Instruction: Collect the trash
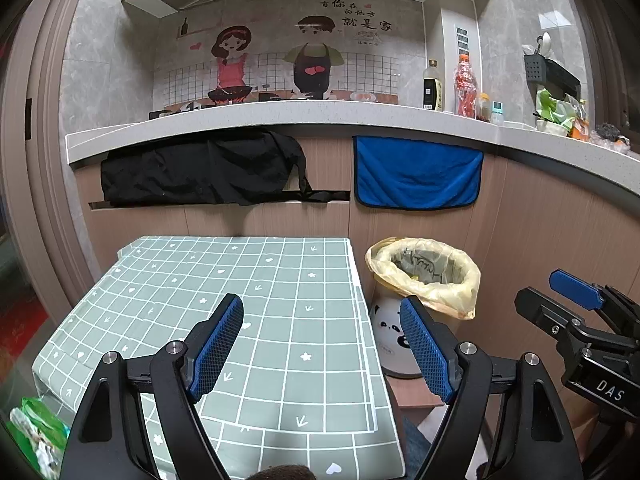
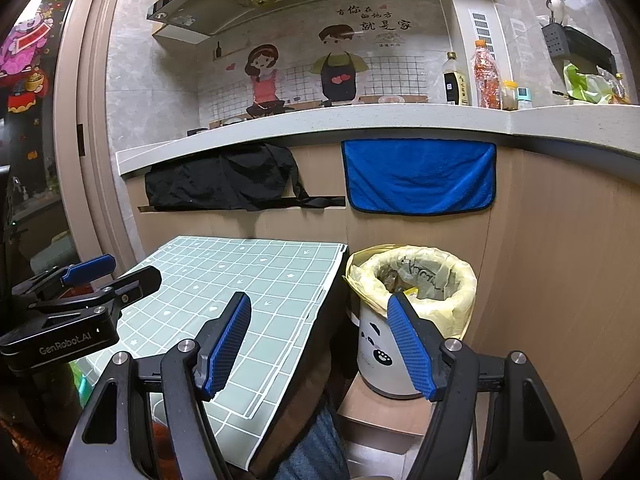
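Left claw [image 1: 322,346]: hovering wide open and empty over the table [image 1: 280,280].
Right claw [image 2: 318,344]: gaping empty too.
Bin [image 2: 412,316]: standing just right of the table, already holding trash.
Advice: no scraps showing on the table; probably checking it over before finishing.

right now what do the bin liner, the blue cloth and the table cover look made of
Bin liner: thin yellowish plastic film, translucent and crinkled over the rim. Blue cloth: soft, fuzzy fabric, likely microfibre, matte with a dark stitched edge. Table cover: smooth sheet, probably vinyl or oilcloth, with a printed grid; it lies flat, faintly glossy.
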### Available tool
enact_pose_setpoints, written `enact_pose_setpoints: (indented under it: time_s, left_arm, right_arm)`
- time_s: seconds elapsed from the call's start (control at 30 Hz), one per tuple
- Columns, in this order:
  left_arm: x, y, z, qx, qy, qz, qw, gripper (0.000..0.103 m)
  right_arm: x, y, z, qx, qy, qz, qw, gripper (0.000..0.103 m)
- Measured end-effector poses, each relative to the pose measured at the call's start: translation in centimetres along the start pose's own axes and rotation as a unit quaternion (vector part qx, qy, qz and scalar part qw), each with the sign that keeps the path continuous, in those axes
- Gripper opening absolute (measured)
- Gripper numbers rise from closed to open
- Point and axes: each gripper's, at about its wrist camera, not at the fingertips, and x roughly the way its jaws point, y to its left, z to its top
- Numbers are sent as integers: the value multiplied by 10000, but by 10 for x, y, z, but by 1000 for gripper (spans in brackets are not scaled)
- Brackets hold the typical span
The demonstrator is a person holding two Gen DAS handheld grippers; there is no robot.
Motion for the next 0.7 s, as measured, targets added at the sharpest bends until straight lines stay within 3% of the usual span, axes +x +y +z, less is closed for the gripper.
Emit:
enact_pose_setpoints:
  time_s: [0.7]
  left_arm:
    - [5, 3, -2, 41, 72, -67, 9999, 80]
  right_arm:
    - [-2, -5, 1, 68, -58, -101, 9999, 68]
